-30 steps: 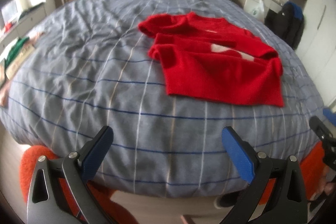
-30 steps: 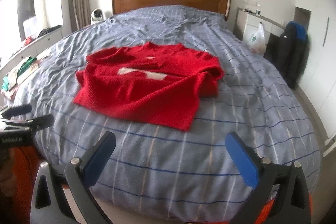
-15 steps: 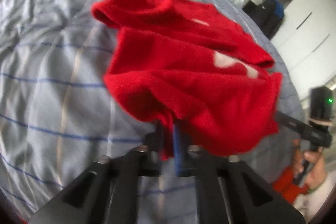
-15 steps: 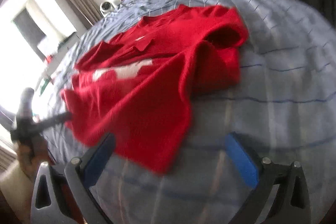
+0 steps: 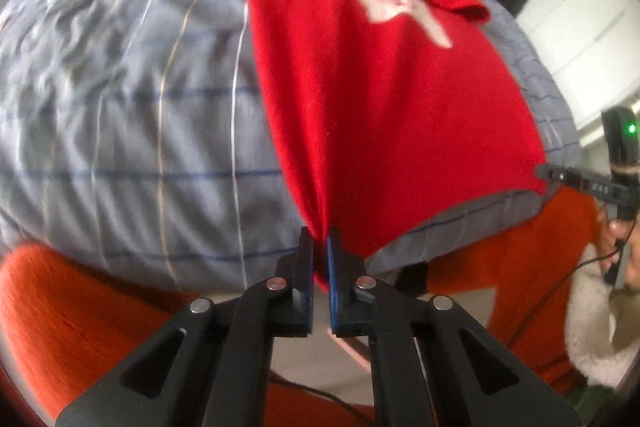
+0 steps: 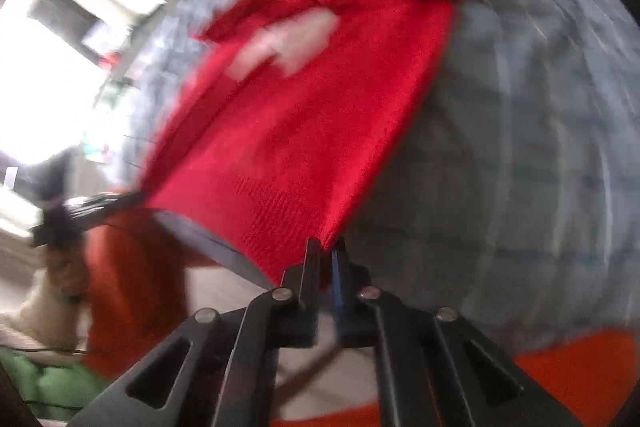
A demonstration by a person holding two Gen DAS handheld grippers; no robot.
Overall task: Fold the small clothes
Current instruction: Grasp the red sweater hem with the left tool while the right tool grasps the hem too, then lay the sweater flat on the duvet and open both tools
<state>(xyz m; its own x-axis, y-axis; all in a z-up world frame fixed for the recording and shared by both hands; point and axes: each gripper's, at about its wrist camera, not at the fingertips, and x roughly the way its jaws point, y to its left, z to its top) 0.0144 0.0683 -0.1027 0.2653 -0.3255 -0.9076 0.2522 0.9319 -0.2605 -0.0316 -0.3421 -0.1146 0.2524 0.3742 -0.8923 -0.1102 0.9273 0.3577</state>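
Bedroom, grey checked bed [image 5: 120, 131] | red sweater [image 5: 384, 115] spread on bed, hem drawn over near edge | left gripper [image 5: 320, 247] jaws pinched on one hem corner | right gripper [image 6: 326, 251] jaws pinched on other corner | hem judged held taut for flattening before folding

Daylight room, bright overall. Right wrist view: window [image 6: 48, 67] at upper left fully blown out, heavy motion blur across the bed [image 6: 540, 147] and red sweater [image 6: 288, 131]; only the gripper arms look sharp. Left wrist view: softer, even light, mild blur on the bedcover stripes. Strong fisheye bulge, dark vignette at the corners of both.
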